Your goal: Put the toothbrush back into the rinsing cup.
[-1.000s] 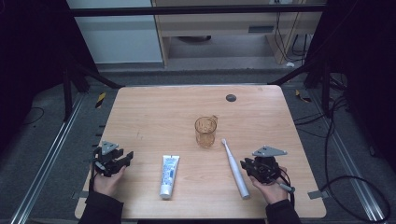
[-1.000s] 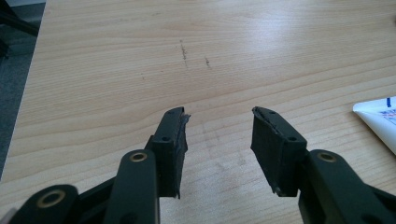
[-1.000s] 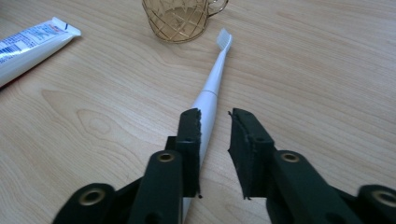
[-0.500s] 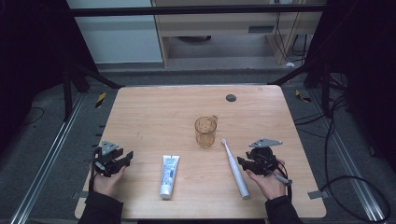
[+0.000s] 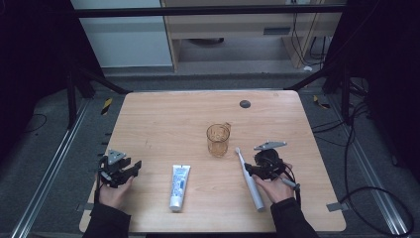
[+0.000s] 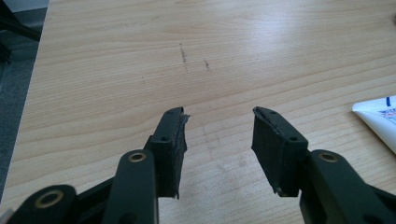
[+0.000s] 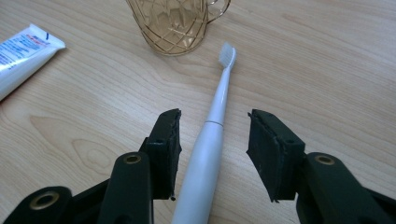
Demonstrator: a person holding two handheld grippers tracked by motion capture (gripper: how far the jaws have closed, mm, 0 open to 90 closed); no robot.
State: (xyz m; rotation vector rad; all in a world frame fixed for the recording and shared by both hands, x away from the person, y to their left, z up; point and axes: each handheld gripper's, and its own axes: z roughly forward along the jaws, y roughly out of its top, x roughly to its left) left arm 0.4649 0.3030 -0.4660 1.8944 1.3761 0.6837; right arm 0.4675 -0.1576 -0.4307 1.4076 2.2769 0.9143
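A white electric toothbrush lies on the wooden table, its head pointing at an amber glass cup. My right gripper sits low over the brush, open. Its jaws have just been opening. In the right gripper view the toothbrush handle lies between the right gripper's jaws, with gaps on both sides and neither pad touching it. The cup stands just beyond the bristles. My left gripper rests open and empty at the table's left front, over bare wood in the left gripper view.
A white toothpaste tube lies between the two hands, also seen as the tube at the left of the right gripper view and the tube's end at the right of the left gripper view. A small dark disc sits near the far edge.
My right gripper has moved left and a little forward onto the toothbrush, and its jaws have spread. The left gripper has stayed put.
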